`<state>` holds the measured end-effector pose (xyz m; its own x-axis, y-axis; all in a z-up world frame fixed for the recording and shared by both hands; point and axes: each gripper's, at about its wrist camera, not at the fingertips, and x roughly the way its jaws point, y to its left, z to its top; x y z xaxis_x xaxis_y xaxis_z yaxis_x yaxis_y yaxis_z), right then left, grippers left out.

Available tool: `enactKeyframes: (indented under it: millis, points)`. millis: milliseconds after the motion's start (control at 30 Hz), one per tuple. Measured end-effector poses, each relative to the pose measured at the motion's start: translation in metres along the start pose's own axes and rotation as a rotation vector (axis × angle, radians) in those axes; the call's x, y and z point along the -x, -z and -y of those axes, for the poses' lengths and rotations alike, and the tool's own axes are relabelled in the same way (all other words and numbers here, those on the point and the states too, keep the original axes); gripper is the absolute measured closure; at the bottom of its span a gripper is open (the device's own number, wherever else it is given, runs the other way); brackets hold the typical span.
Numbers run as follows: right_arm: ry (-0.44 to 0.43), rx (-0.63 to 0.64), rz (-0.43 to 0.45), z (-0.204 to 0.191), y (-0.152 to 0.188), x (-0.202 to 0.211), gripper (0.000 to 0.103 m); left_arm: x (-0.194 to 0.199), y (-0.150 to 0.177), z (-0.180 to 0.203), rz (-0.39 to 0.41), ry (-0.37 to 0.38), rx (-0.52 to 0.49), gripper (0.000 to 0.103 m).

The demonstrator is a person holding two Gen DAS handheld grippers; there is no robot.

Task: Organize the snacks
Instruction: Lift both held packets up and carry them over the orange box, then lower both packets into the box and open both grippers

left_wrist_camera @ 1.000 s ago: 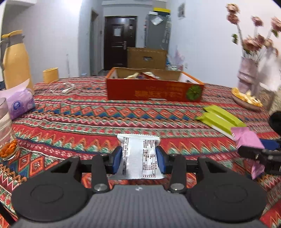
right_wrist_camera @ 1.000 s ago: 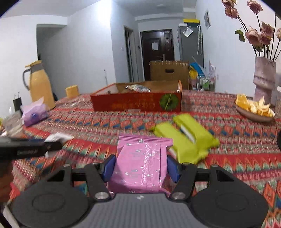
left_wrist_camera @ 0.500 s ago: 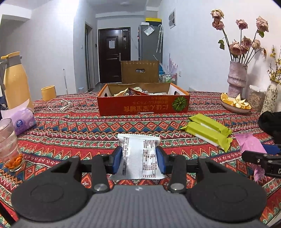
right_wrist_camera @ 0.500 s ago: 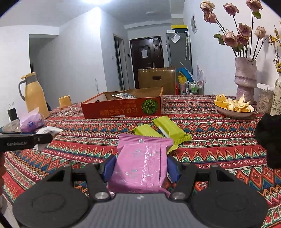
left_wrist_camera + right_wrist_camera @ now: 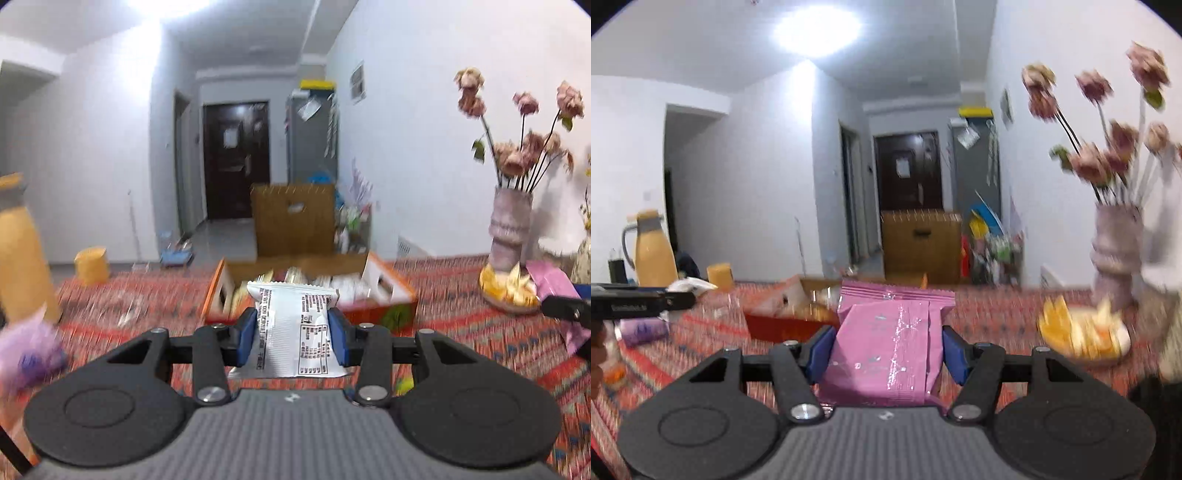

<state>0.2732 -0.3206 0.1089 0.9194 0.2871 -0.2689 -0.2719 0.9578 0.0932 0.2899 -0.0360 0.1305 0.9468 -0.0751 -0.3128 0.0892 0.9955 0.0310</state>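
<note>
White crinkled plastic, printed with black text, forms the small snack packet (image 5: 295,328) that is clamped between the blue pads of the left hand-held gripper (image 5: 293,332), at the lower centre of the left wrist frame. Its long axis is laid along the fingers, with the sealed end pointed away towards the open orange cardboard box (image 5: 384,295) seen just above it in the frame.

A pink foil snack packet (image 5: 886,347) is gripped in the same way by the right hand-held gripper (image 5: 886,350), at the lower centre of the right wrist frame, its crimped end pointed forward and slightly upward. The box appears left of it there, though its contents are blurred and perhaps wrapped snacks.

Both packets are judged to be light, soft and easily crushed, with slippery film. They are best taken across the narrow width at mid-body, as is done now, with gentle pressure.

A red patterned cloth is spread over the tabletop (image 5: 480,332) beneath both.
</note>
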Motion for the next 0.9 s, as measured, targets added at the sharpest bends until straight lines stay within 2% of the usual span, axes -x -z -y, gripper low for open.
enactKeyframes:
  millis: [200,367,467,633,700,833,900]
  points:
    - [-0.039,0.037,0.024,0.014,-0.058,-0.072,0.042,-0.067,-0.053,0.008,0.056,0.053,-0.005,0.061]
    - [-0.071,0.011,-0.028,0.016,-0.076,-0.163,0.042,-0.145,-0.075,0.012,0.019,0.080,0.052,0.061]
    - [-0.055,0.030,-0.085,0.011,-0.069,-0.219,0.042,-0.193,-0.072,0.015,-0.041,0.084,0.093,0.061]
    - [-0.006,0.074,-0.244,0.001,-0.035,-0.300,0.042,-0.259,-0.048,0.018,-0.155,0.110,0.122,0.061]
    - [0.012,0.117,-0.295,-0.005,-0.023,-0.317,0.042,-0.277,-0.039,0.019,-0.187,0.121,0.127,0.061]
    - [0.046,0.153,-0.332,-0.008,-0.008,-0.335,0.047,-0.299,-0.024,0.018,-0.231,0.144,0.151,0.061]
    - [0.027,0.162,-0.330,-0.009,-0.005,-0.336,0.039,-0.304,-0.014,0.021,-0.253,0.164,0.160,0.061]
